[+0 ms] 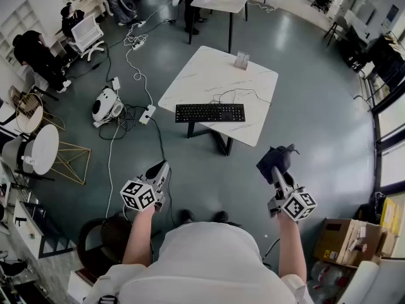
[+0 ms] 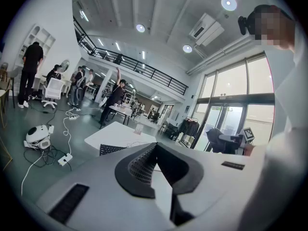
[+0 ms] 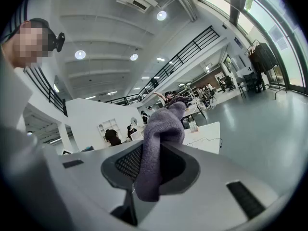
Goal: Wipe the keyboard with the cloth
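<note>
While the person is standing well back from the table (image 1: 209, 75), right gripper (image 3: 153, 170): is clamping the cloth (image 3: 162, 129), which is sticking up between its jaws.
Left gripper (image 2: 155, 172): is hanging clenched, gripping nothing.
Keyboard (image 1: 210, 113): is lying on the table's near side, well apart from both grippers.

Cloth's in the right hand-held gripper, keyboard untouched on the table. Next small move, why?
Probably carry the right hand-held gripper forward and down toward the keyboard: it is shut on the cloth but hangs over the floor, well short of the table.
</note>
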Demonstrator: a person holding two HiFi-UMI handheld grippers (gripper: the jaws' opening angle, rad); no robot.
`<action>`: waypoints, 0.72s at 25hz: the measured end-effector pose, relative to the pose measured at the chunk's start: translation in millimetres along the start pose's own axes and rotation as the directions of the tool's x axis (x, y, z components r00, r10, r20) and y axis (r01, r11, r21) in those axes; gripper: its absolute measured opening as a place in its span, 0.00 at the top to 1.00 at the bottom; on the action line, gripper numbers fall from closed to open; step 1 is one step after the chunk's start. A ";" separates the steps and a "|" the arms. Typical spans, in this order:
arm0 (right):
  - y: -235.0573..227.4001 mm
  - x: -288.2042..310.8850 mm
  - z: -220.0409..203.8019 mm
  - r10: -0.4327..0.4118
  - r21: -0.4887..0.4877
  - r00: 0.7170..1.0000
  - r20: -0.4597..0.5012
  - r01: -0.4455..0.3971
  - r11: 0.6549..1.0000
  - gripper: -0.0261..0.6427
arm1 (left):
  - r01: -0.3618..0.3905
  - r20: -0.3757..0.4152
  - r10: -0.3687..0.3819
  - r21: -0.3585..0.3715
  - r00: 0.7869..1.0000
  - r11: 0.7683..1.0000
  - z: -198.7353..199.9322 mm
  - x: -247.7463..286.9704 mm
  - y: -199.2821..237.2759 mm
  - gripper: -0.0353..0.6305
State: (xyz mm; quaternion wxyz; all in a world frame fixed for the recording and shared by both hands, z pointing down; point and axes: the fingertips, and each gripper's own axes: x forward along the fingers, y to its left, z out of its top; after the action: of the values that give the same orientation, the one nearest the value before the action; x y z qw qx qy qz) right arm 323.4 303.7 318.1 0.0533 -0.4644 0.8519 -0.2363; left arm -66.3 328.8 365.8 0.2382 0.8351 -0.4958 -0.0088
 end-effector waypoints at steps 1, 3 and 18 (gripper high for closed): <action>1.5 -0.1 -0.4 -0.002 0.003 1.000 -0.002 0.002 1.000 0.83 | 0.001 -0.001 -0.001 0.001 1.000 1.000 -0.2 -0.6 -0.6 0.93; 3.6 0.0 -1.0 -0.002 0.005 1.000 -0.004 0.002 1.000 0.83 | 0.004 -0.003 -0.004 0.003 1.000 1.000 -0.6 -1.2 -1.9 0.93; 13.2 4.1 -3.0 -0.020 0.031 1.000 0.006 0.020 0.999 0.83 | 0.024 -0.014 -0.024 -0.010 1.000 1.000 -5.0 -3.4 4.2 0.93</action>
State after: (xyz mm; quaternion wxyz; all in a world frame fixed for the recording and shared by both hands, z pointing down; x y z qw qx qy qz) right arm 310.1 307.5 315.2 0.0607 -0.4728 0.8432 -0.2484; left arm -70.3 331.9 371.3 0.2458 0.8397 -0.4841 -0.0082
